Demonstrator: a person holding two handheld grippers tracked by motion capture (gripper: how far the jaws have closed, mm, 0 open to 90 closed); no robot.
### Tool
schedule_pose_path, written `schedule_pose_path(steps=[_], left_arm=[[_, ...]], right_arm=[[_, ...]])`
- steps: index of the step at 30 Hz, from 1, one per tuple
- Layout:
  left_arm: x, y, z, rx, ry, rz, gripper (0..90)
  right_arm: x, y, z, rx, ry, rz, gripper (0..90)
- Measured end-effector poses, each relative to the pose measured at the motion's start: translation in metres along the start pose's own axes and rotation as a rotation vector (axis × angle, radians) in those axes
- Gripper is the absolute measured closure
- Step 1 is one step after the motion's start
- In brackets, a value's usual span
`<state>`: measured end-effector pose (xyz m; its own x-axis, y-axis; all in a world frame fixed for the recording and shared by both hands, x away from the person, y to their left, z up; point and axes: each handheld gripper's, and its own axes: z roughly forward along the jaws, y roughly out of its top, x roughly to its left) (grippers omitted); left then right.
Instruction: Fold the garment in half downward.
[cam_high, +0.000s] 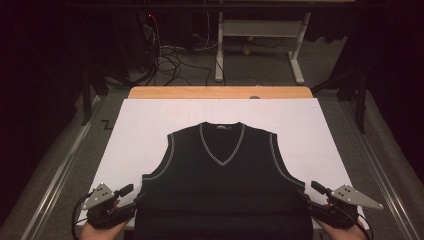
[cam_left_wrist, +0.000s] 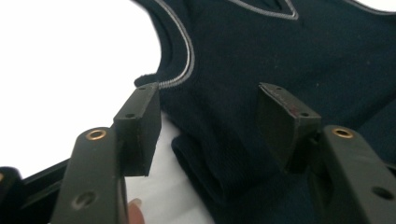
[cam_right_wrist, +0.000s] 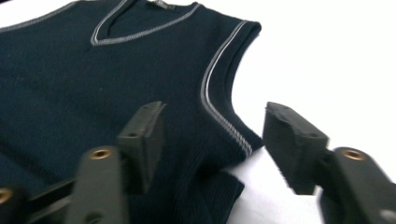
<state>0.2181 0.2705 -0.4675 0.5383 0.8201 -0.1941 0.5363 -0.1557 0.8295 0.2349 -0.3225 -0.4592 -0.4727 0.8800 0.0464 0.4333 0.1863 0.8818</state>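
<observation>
A dark sleeveless V-neck vest (cam_high: 222, 180) with grey trim lies flat on a white sheet (cam_high: 150, 120), neck pointing away from me. Its lower part looks folded up over the body, and the doubled side edges show in both gripper views. My left gripper (cam_high: 134, 195) stands open at the vest's left side edge, just below the armhole. In the left gripper view (cam_left_wrist: 210, 98) the folded edge (cam_left_wrist: 201, 163) lies between the jaws with the pads clear of it. My right gripper (cam_high: 310, 192) is open at the right side edge, its jaws (cam_right_wrist: 215, 112) on either side of the trimmed armhole corner (cam_right_wrist: 243, 144).
The white sheet covers a wooden table whose far edge (cam_high: 220, 92) shows at the back. Metal rails (cam_high: 60, 170) run along both sides on the carpet. Cables (cam_high: 170, 65) and a white desk frame (cam_high: 260, 30) stand on the floor beyond the table.
</observation>
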Motion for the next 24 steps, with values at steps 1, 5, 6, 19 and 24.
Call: schedule_pose_path(steps=[1, 5, 6, 19, 24], left_arm=[[0.001, 0.001, 0.001, -0.008, -0.005, 0.002, 38.6], [0.005, 0.009, 0.006, -0.033, -0.015, -0.004, 32.6], [0.005, 0.010, 0.008, -0.037, -0.014, -0.002, 29.9], [0.004, 0.024, 0.031, -0.038, -0.001, 0.021, 0.0], [0.011, 0.034, 0.038, -0.041, 0.015, 0.028, 0.0]], right_arm=[[0.000, 0.000, 0.001, -0.007, -0.003, 0.003, 30.1], [-0.002, 0.003, 0.007, -0.020, -0.021, 0.020, 18.7], [-0.003, 0.004, 0.008, -0.025, -0.025, 0.026, 16.5], [-0.009, 0.019, 0.035, -0.025, -0.009, 0.026, 0.0], [-0.013, 0.026, 0.043, -0.012, -0.023, 0.019, 0.1]])
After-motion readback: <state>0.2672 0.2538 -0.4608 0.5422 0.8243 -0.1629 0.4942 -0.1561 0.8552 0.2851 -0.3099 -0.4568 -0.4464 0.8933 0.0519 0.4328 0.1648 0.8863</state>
